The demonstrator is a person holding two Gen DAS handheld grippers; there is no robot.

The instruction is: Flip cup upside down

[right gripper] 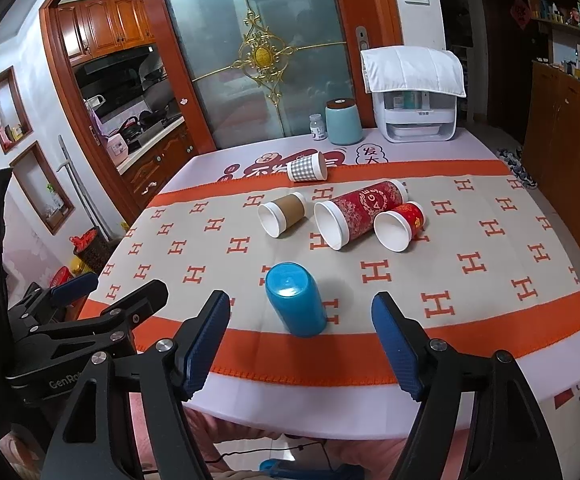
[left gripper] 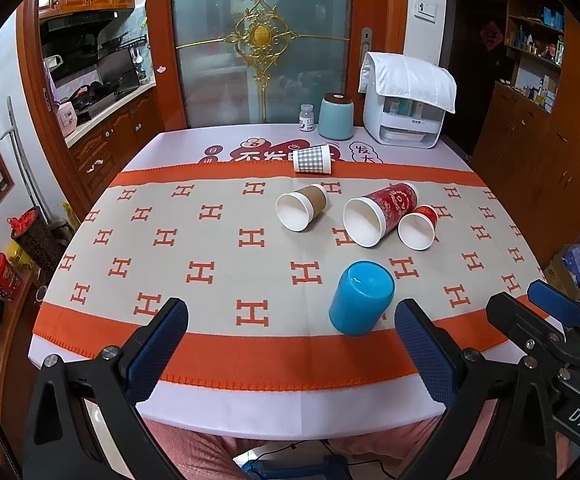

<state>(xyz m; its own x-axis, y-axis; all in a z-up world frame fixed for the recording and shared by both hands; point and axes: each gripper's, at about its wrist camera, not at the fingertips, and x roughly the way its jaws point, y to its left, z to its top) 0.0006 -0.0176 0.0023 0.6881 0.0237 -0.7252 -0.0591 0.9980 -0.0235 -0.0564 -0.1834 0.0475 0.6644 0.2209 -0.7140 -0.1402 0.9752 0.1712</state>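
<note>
A blue plastic cup stands upside down on the patterned cloth near the front edge; it also shows in the right wrist view. Behind it lie on their sides a brown paper cup, a tall red cup, a small red cup and a grey checked cup. My left gripper is open and empty, in front of the table edge. My right gripper is open and empty, just short of the blue cup.
At the table's far edge stand a teal canister, a small white bottle and a white appliance under a cloth. A glass door is behind. Wooden cabinets stand at the right, a kitchen at the left.
</note>
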